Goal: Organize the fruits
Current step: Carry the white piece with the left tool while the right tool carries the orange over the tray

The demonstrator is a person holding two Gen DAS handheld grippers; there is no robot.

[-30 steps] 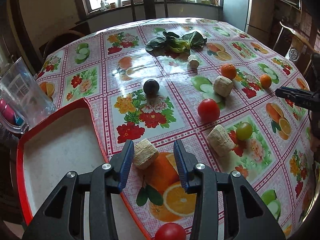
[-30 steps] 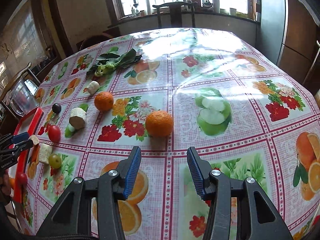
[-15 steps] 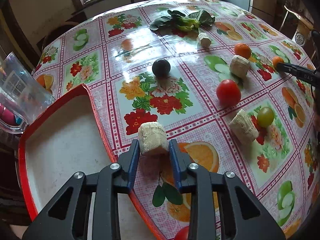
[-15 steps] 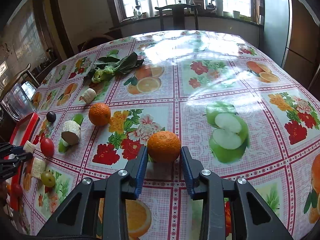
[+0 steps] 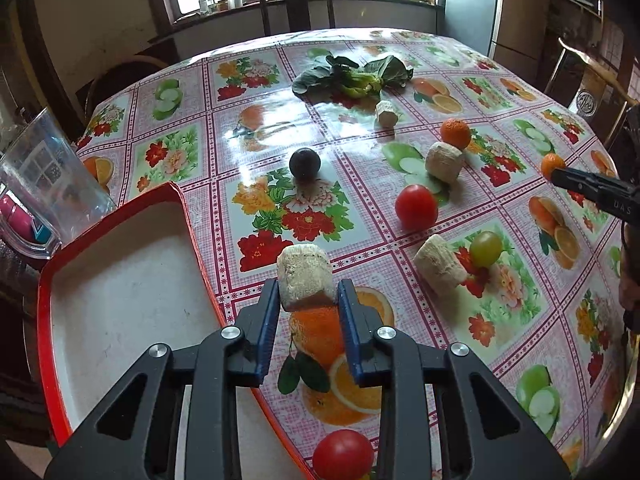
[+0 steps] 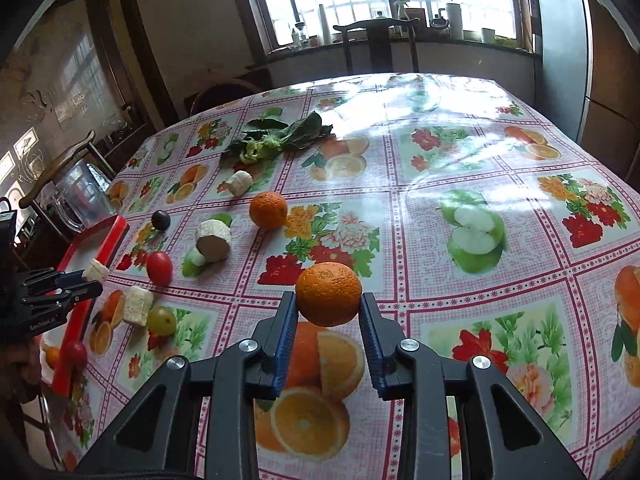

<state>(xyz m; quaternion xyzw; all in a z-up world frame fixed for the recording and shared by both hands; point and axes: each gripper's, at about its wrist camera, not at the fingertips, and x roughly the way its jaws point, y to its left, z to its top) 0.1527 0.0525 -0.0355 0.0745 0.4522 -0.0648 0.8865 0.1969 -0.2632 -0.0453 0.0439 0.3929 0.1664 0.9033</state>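
Note:
My left gripper (image 5: 308, 296) is shut on a pale corn cob piece (image 5: 305, 276) and holds it above the table, just right of the red tray (image 5: 188, 216). My right gripper (image 6: 328, 308) is shut on an orange (image 6: 329, 294), lifted off the tablecloth. On the table lie a second orange (image 6: 268, 210), two red tomatoes (image 5: 416, 207) (image 5: 343, 455), a green fruit (image 5: 485, 249), a dark plum (image 5: 305, 163) and more corn pieces (image 5: 439, 269) (image 5: 444, 162) (image 5: 386, 113).
A round table with a fruit-print cloth (image 5: 280, 208) fills both views. Leafy greens (image 5: 352, 76) lie at the far side. A clear plastic jug (image 5: 44, 176) stands left of the tray. Chairs (image 5: 296, 4) stand around the table.
Both grippers closed: the left on the corn piece, the right on the orange. Both have lifted their loads off the table.

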